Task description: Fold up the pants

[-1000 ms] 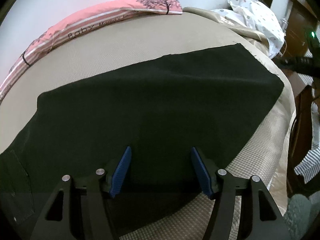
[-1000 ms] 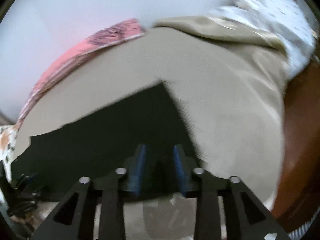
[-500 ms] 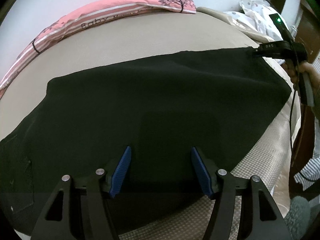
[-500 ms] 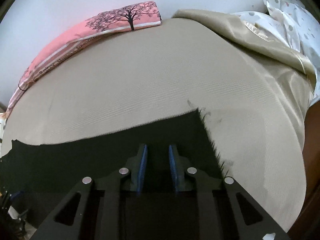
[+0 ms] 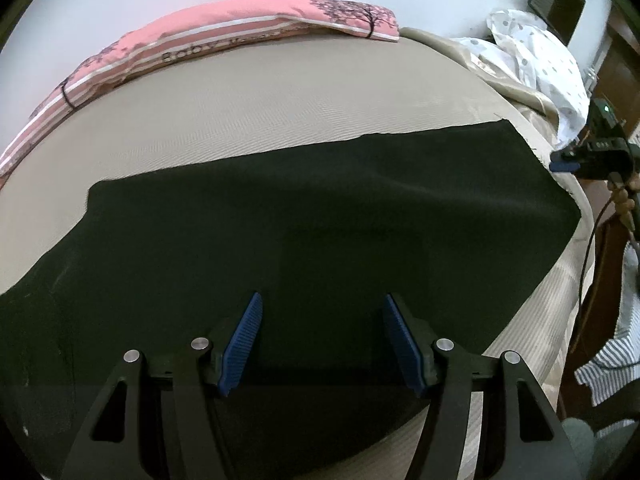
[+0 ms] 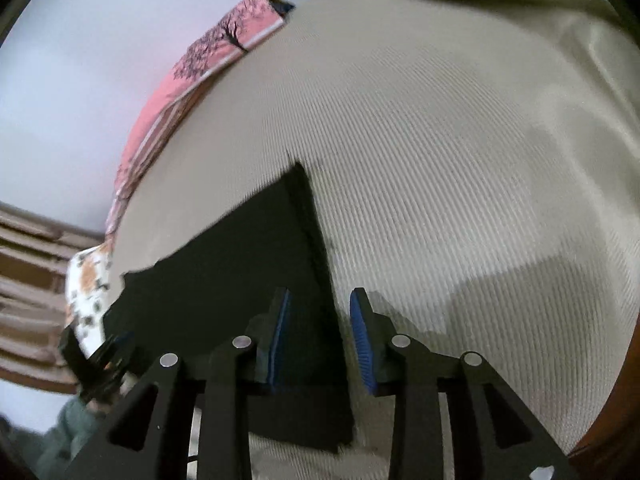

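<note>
Two grippers work the pants (image 5: 320, 248), which lie flat across the bed (image 5: 280, 120), presumably smoothed for folding. Left gripper (image 5: 322, 340) hovers over them, jaws apart and empty; right gripper (image 6: 320, 336) is opening, straddling the hem edge without pinching it, likely lining up a grasp.

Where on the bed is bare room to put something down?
Free: the beige strip between the pants and the pink pillow, and the mattress right of the pants' hem. Crowded: the far right corner, with a dotted cloth and a beige sheet.
</note>
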Demonstrator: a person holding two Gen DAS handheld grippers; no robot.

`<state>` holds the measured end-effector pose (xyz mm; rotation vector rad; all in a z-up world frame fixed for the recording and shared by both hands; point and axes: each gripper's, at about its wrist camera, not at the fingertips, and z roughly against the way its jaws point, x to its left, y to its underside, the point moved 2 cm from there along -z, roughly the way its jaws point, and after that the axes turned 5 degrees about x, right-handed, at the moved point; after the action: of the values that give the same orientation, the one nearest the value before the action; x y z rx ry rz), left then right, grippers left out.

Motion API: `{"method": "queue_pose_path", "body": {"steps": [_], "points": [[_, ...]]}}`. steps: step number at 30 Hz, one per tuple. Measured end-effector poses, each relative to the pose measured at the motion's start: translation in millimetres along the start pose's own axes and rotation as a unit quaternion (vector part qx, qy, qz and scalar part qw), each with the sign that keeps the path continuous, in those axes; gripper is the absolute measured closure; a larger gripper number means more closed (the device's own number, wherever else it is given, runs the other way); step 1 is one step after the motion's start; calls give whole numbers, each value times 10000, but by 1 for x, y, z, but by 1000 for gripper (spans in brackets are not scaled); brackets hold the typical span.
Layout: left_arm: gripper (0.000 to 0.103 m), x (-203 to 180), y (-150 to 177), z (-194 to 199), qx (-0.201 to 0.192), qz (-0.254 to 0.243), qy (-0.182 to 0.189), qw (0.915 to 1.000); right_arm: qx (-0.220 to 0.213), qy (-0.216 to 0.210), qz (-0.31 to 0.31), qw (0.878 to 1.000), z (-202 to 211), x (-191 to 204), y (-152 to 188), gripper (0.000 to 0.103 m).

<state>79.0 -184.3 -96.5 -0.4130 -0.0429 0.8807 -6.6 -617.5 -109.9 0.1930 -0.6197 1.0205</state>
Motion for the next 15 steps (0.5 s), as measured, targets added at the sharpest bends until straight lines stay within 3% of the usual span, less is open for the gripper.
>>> {"method": "queue_pose_path", "body": {"steps": [4,10,15], "points": [[40,-10,-9,-6,73,-40,31,10000,310,-404,61,9987,-5,-10,5,74],[39,-22,-15,-19,224,-129,-87,9996,431,-859,363,9947,-23,2,-7,75],[36,-25,-15,-25,160,-174,-258,9994,257,-954,240,9948,-35,7,-16,96]]}}
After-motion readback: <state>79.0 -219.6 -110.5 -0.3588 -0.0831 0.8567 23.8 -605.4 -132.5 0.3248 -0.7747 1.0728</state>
